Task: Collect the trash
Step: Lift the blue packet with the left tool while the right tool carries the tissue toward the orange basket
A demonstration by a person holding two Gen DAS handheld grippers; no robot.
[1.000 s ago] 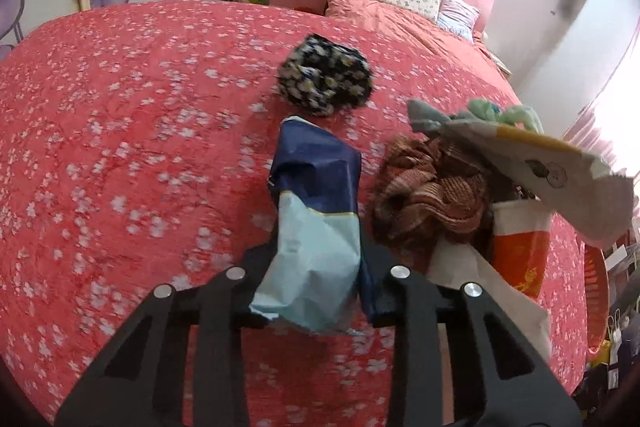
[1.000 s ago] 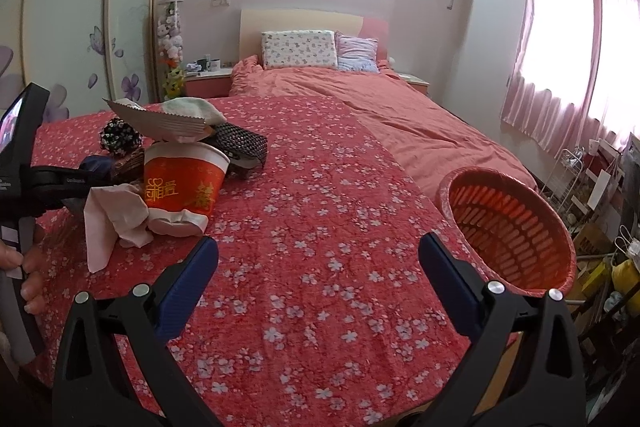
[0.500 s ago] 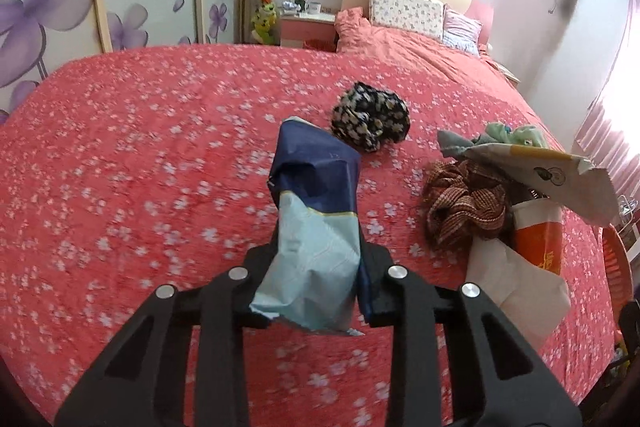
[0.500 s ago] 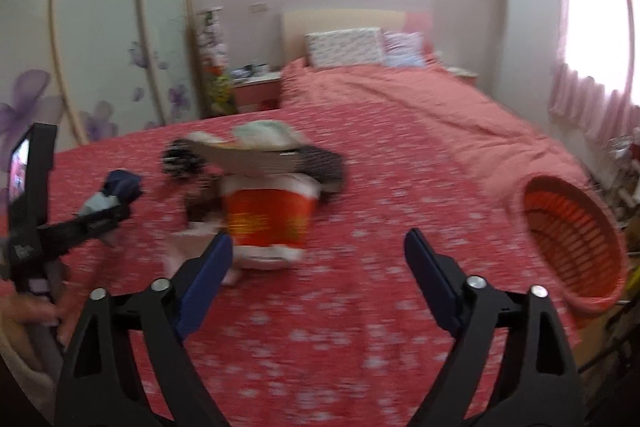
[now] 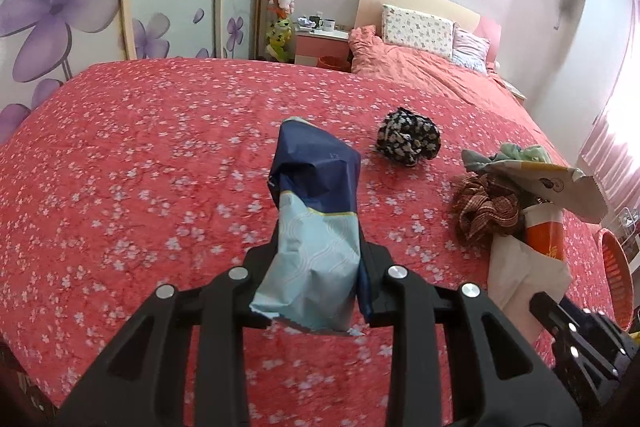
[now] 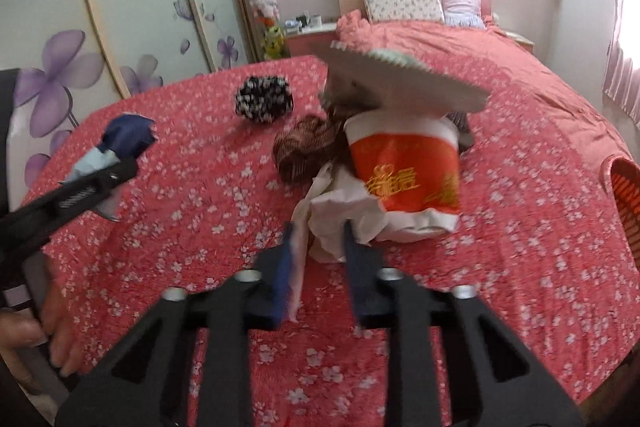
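My left gripper [image 5: 318, 251] is shut on a blue and pale-blue wrapper [image 5: 316, 211] and holds it above the red flowered bedspread; it also shows at the left of the right wrist view [image 6: 120, 155]. My right gripper [image 6: 318, 239] has its jaws narrowed around the edge of a crumpled white tissue [image 6: 340, 223], blurred, with a gap still showing. Behind the tissue stands a red paper cup [image 6: 404, 167] with a torn white wrapper [image 6: 404, 83] on top. The cup [image 5: 544, 235] and tissue [image 5: 524, 275] also show in the left wrist view.
A brown checked scrunchie [image 6: 308, 143] and a black floral scrunchie [image 6: 262, 99] lie on the bedspread. An orange basket [image 6: 624, 187] stands off the bed's right edge. Pillows [image 5: 416, 27] and a nightstand [image 5: 320, 43] are at the far end.
My right gripper swung left to the tissue and its jaws narrowed from wide open. My left gripper rose and drew back with the wrapper.
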